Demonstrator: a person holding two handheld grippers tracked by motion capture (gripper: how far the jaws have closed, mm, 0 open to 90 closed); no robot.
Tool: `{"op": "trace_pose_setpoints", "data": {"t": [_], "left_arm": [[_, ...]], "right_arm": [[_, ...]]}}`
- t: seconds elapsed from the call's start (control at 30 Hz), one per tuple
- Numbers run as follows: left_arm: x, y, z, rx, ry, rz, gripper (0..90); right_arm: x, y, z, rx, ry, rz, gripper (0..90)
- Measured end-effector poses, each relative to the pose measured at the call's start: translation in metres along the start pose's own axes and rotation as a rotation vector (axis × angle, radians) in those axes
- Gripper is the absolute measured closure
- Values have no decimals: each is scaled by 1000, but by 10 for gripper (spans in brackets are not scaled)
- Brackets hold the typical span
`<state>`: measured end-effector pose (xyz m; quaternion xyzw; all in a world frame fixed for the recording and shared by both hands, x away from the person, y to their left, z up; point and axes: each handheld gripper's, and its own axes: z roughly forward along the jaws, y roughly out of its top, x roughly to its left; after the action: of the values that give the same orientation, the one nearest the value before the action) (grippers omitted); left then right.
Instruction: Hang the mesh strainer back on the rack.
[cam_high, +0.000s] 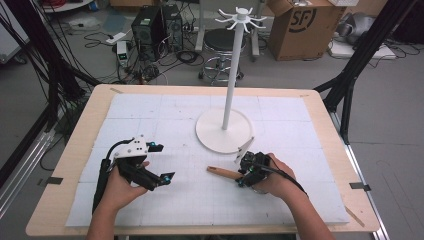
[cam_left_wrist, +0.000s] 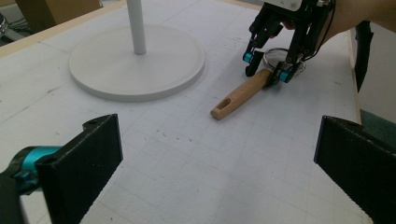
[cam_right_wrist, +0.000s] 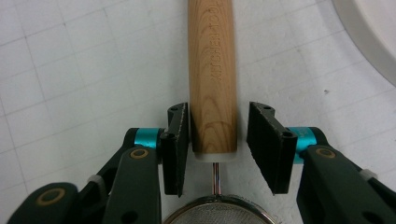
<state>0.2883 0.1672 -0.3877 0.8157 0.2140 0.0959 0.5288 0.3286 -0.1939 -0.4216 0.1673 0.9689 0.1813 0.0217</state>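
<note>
The right tool (cam_right_wrist: 218, 144) straddles the wooden handle (cam_right_wrist: 212, 70) of a small strainer (cam_left_wrist: 243, 92) lying flat on the bench (cam_high: 70, 165) near the white stand's base (cam_high: 220, 135). Its jaws are slightly parted, with a gap at one pad, so the handle is released. The left tool (cam_left_wrist: 210, 154) hovers wide open and empty, hand low over the bench.

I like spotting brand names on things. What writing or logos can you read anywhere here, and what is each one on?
"SF": printed in black on the side of the cardboard box on the floor behind the table.
"KITCHENTOOL", roughly: burned into the wooden handle of the strainer, seen in the right gripper view; the letters are faint, so the exact spelling is uncertain.
Nothing else carries writing large or sharp enough to read.
</note>
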Motion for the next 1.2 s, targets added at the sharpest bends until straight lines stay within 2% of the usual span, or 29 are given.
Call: {"op": "trace_pose_setpoints", "data": {"t": [0.1, 0.17, 0.37, 0.53, 0.7, 0.87, 1.07, 1.2], "left_arm": [[0, 0, 0, 2, 1, 1, 17], [0, 0, 0, 4, 1, -3, 17], [0, -1, 0, 1, 4, -5, 17], [0, -1, -1, 2, 5, -4, 17], [0, -1, -1, -5, 4, -7, 17], [1, -1, -1, -5, 9, -5, 17], [1, -2, -2, -6, 7, -11, 17], [1, -2, -2, -4, 6, -8, 17]], "right_arm": [[2, 3, 0, 19, -13, -19, 596], [4, 3, 0, 20, -5, -24, 672], [6, 4, -1, 26, -17, -33, 686], [7, 2, -5, -14, -36, -41, 688], [4, -1, -27, -173, -52, -25, 688], [-3, -10, -51, -352, -64, 34, 688], [-10, -19, -70, -506, -47, 66, 688], [-13, -22, -81, -571, -37, 67, 688]]}}
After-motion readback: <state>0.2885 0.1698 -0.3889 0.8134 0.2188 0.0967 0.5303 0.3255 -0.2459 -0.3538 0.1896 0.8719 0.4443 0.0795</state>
